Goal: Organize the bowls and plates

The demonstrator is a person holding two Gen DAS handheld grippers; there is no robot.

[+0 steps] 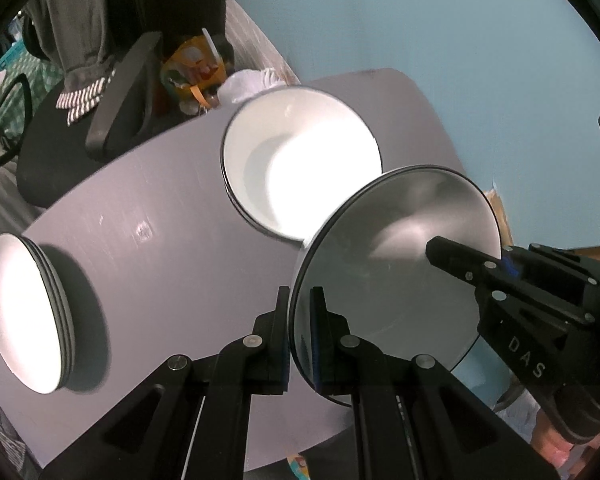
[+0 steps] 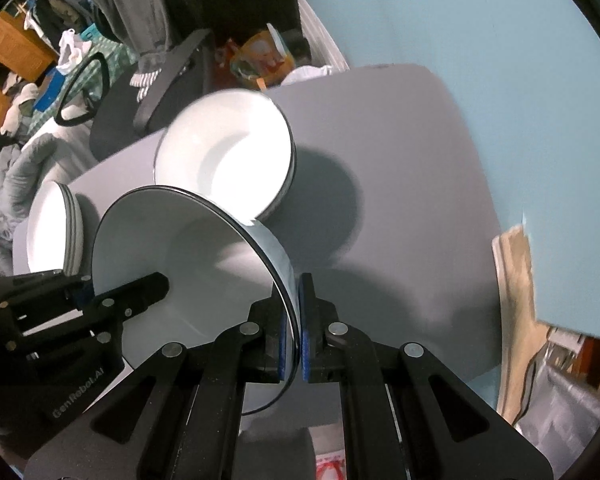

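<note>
gripping opposite edges of one white bowl [image 1: 396,264], the left hand-held gripper [image 1: 300,344] and the right hand-held gripper [image 2: 300,332] are each closed tight on its thin rim, one pad inside the wall, one outside. the bowl hangs tilted above the grey bench [image 1: 160,248], near a second bowl [image 1: 304,168] and well apart from a stack of plates [image 1: 28,312]. it looks glazed, stiff and breakable, probably slick under the pads, so the rim is the only real purchase; two opposed grips should steady its weight.
</note>
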